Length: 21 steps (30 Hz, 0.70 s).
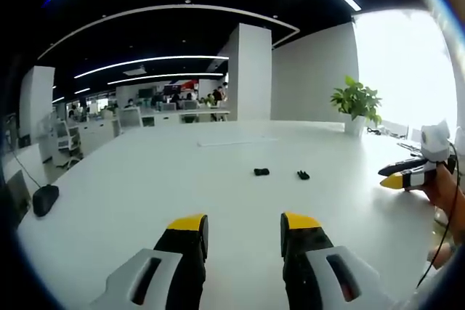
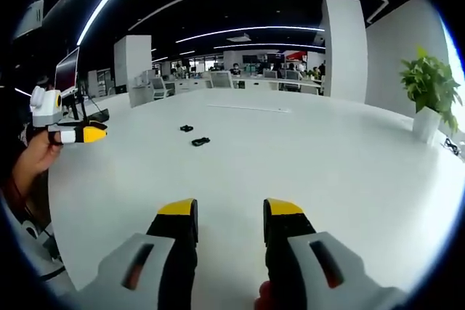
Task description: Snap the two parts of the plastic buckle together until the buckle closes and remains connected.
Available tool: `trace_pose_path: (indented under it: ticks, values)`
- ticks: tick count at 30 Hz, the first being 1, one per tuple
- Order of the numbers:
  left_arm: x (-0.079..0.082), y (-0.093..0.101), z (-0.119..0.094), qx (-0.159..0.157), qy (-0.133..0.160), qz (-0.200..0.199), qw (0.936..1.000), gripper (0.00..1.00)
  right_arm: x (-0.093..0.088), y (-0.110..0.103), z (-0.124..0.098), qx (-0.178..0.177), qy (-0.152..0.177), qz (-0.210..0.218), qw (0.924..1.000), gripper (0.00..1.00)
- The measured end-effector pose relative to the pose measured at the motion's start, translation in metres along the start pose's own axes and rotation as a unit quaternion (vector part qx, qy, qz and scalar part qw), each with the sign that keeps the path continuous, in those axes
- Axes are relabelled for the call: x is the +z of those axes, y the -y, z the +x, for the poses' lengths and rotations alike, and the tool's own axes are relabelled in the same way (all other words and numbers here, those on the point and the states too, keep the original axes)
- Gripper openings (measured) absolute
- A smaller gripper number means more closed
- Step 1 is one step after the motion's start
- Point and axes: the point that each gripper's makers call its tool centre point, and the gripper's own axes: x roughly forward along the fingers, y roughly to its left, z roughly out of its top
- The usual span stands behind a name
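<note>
Both your grippers, left (image 1: 242,229) and right (image 2: 229,215), gape empty; buckle halves (image 1: 261,172) (image 1: 303,175) lie apart on the white table (image 1: 145,194), potted plant (image 1: 356,103) beyond.

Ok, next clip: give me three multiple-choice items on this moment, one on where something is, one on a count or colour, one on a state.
1. Where do the buckle parts lie?
A. on the white table, ahead of both grippers
B. in the left gripper's jaws
C. beside the potted plant's pot

2. How many separate black buckle pieces lie on the table?
A. one
B. two
C. four

3. How do the left gripper's jaws stand?
A. shut on a buckle piece
B. shut on nothing
C. open, holding nothing

Answers:
1 A: the two buckle parts, one and the other, lie on the bare table, well ahead of the left gripper and the right gripper; the potted plant stands farther back.
2 B: two small black pieces lie apart, not joined.
3 C: table surface shows between the yellow-tipped jaws.
</note>
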Motion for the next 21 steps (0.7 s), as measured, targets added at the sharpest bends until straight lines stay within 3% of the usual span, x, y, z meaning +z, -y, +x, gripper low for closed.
trace_pose_path:
  ticks: [21]
  values:
    - [0.0045, -0.0043, 0.002, -0.002, 0.011, -0.007, 0.9999, 0.4, 0.0051, -0.0033, 0.0062, 0.002, -0.006, -0.018, 0.9998, 0.36]
